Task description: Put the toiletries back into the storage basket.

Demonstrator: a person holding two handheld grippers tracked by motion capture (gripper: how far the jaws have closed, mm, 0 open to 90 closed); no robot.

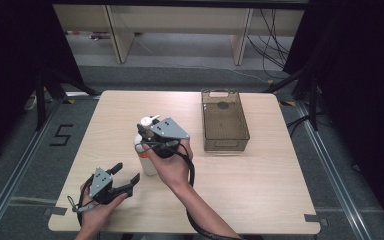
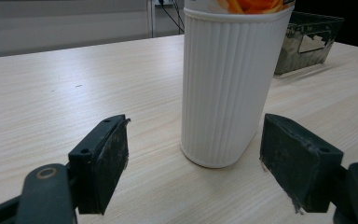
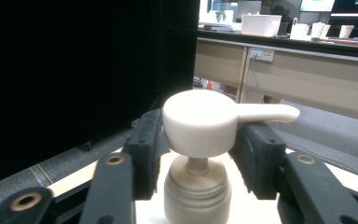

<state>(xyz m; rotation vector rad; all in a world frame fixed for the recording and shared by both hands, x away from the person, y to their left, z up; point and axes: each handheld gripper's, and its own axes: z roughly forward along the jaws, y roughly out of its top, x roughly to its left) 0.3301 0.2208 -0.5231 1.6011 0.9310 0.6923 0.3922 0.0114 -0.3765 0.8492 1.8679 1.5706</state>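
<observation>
1. Pale wood-grain table [image 1: 260, 185] carries everything; from its middle, the left gripper [image 1: 125, 176] sits toward 7 o'clock, near the front edge, held in the person's left hand [image 1: 99, 207].
2. Its jaws are spread wide with nothing between the pads. In the left gripper view the white ribbed pump bottle [image 2: 226, 88] stands just beyond the gap between them, upright on the table and touching neither pad.
3. That bottle's top is cut off by the upper edge of the left gripper view; a strip of orange print shows above the ribbing, too cropped to read.
4. From above, the bottle [image 1: 147, 157] stands just left of the table's centre, its body largely hidden behind the right gripper [image 1: 152, 132] and the right hand [image 1: 172, 167].
5. The right gripper's jaws stand on either side of the cream pump head [image 3: 200, 121]; both pads appear to press on its sides, though the exact contact is hard to make out. The spout [image 3: 268, 112] points toward 3 o'clock in the right gripper view.
6. Toward 1 o'clock on the table lies a smoky translucent bin [image 1: 245, 127], long side running away from the person, with nothing visible inside.
</observation>
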